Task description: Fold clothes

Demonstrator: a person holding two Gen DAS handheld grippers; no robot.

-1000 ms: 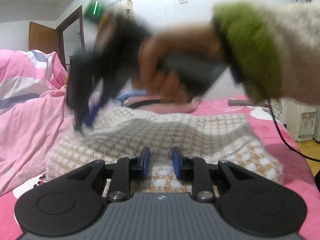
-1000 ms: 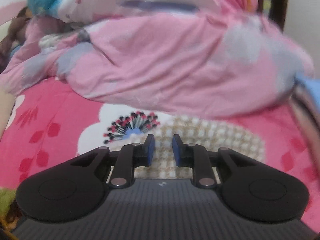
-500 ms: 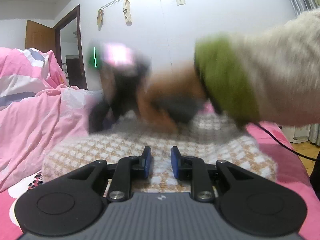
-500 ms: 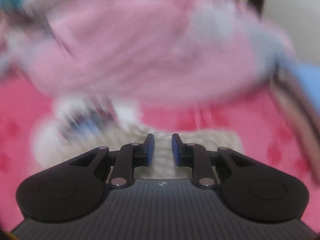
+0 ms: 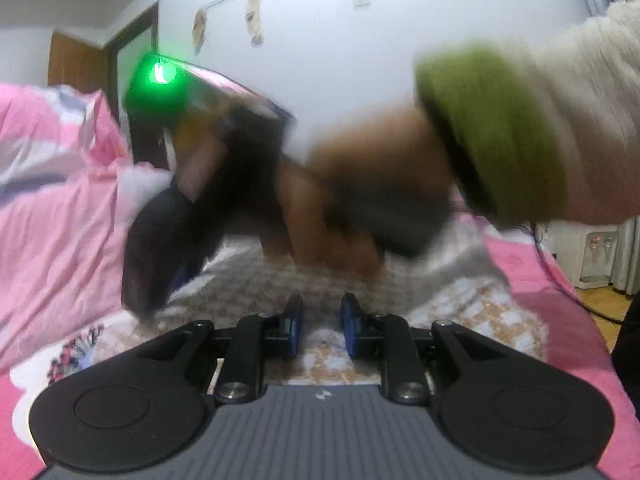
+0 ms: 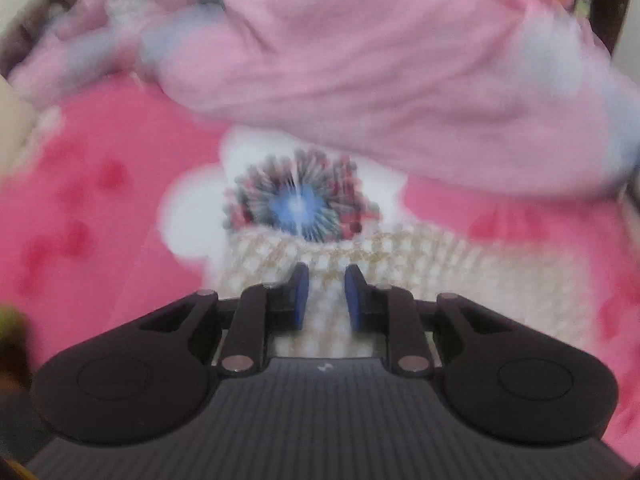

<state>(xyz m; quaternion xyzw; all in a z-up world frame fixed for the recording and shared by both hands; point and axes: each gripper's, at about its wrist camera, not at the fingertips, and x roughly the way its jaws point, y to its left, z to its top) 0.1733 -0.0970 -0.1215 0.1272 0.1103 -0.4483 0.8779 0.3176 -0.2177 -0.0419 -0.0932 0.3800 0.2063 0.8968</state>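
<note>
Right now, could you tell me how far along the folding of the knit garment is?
Done: the checked knit garment appears folded into a compact bundle on the pink sheet. In hand: nothing gripped; the left tool and right tool sit low over its edges, jaws slightly apart. Left: possibly one more fold or a smoothing.

Soft, even indoor light fills your fisheye views; your right hand [image 5: 360,200] smears with motion blur, edges bowing.
</note>
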